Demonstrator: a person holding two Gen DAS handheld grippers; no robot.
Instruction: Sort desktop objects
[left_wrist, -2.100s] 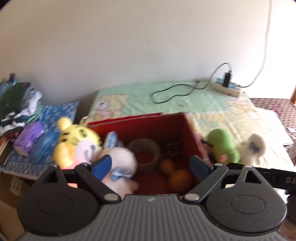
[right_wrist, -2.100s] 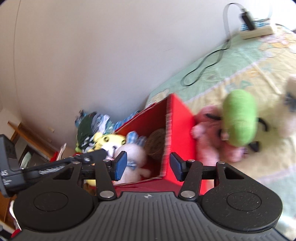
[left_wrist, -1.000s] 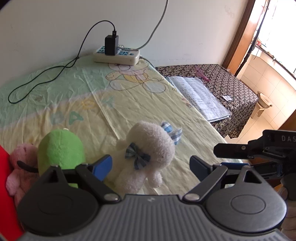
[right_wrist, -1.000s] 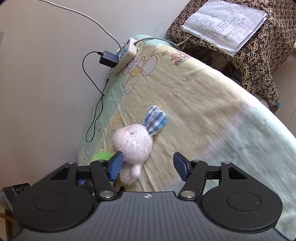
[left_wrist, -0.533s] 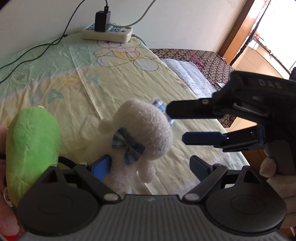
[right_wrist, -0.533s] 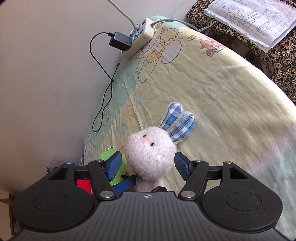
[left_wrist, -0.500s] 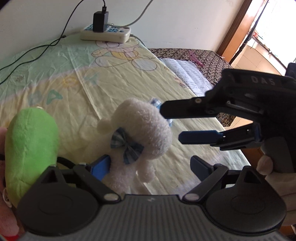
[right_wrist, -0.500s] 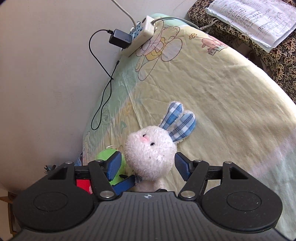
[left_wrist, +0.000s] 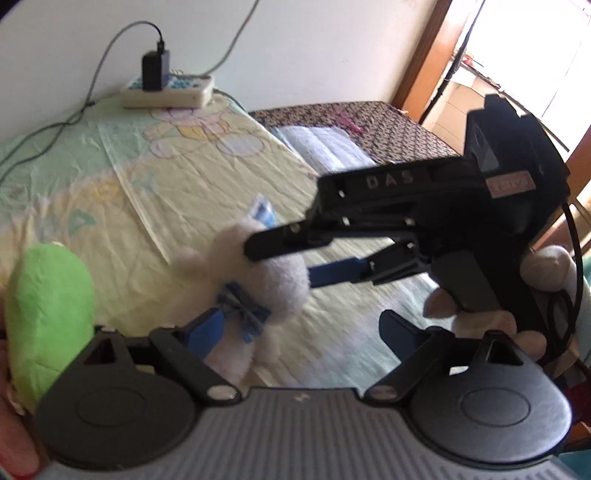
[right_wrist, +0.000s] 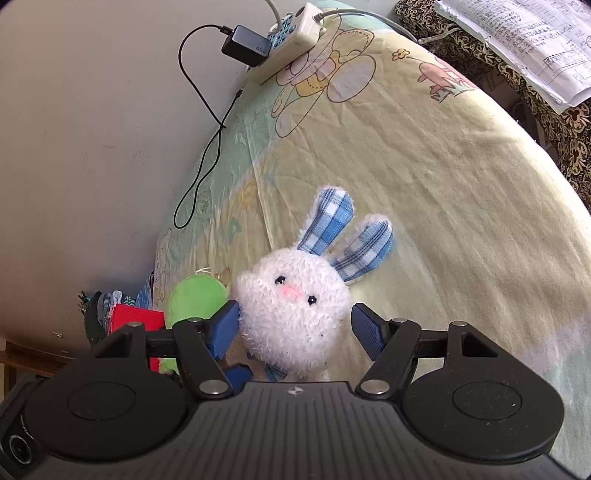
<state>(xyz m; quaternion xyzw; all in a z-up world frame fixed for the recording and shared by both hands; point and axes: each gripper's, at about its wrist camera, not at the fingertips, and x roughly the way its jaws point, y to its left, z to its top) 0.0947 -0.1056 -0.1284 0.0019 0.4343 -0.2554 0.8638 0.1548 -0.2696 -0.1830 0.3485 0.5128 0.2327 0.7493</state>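
- A white plush rabbit (right_wrist: 293, 314) with blue checked ears is sitting on a pale yellow and green bedsheet (right_wrist: 443, 184), face toward the right-hand camera.
- The right gripper (right_wrist: 293, 326) is reaching around the rabbit's head; its jaws are opening, with the head between them. The left blue pad is brushing the fur and the right pad is standing just clear, so nothing is gripped.
- The left gripper (left_wrist: 299, 330) is hanging wide open beside the rabbit's body (left_wrist: 255, 291), holding nothing; one pad is sitting near the blue bow.
- A green plush toy (right_wrist: 195, 297) is lying just beside the rabbit, and a red box (right_wrist: 135, 319) is showing behind it.
- A power strip (right_wrist: 286, 46) with a charger is resting by the wall.
- The rabbit looks light, soft and squashy, unlikely to break or slip. The round head looks like the best place to pinch; the floppy ears would probably bend away.
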